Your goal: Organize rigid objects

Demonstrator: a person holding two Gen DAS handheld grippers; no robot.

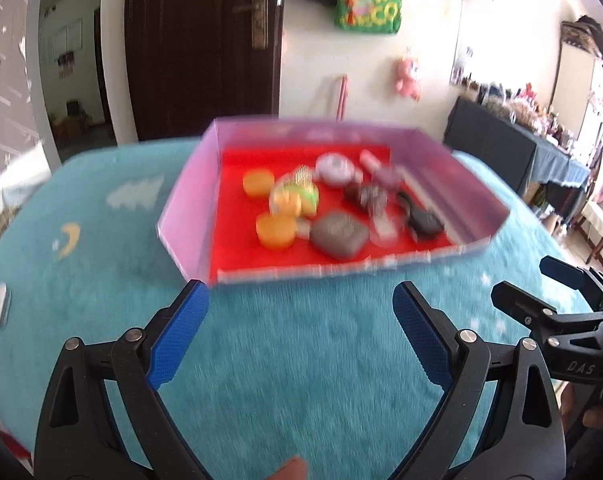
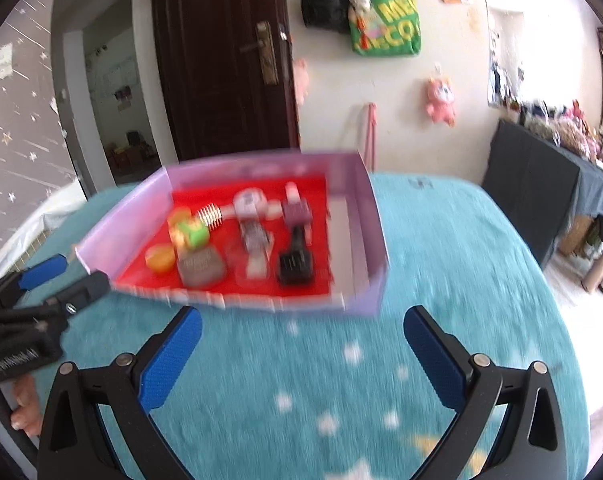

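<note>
Left gripper: the left gripper [image 1: 299,304] sits at the bottom of the left wrist view, its blue-padded fingers spread wide with nothing between them, above the teal blanket [image 1: 281,360].
Right gripper: the right gripper [image 2: 301,328] fills the bottom of the right wrist view, fingers likewise spread apart and holding nothing; it also shows at the right edge of the left wrist view.
Tray: a lilac-walled tray [image 1: 189,200] with a red floor lies on the blanket in the middle of both views, just beyond the fingertips.
Contents: all lie inside the tray, blurred. Two orange round pieces [image 1: 275,230] sit at its left, a green and yellow item [image 2: 189,234] between them, a grey rounded case [image 1: 339,234] near the front wall, a black comb-like piece [image 2: 295,266] toward the right, a white round item [image 1: 335,168] near the back.
Blanket: teal with white stars and a yellow moon [image 1: 69,238] in the left part of the left wrist view.
Background: a dark door [image 2: 221,60] in the upper middle, a green bag [image 2: 385,20] hanging on the wall at upper right.
</note>
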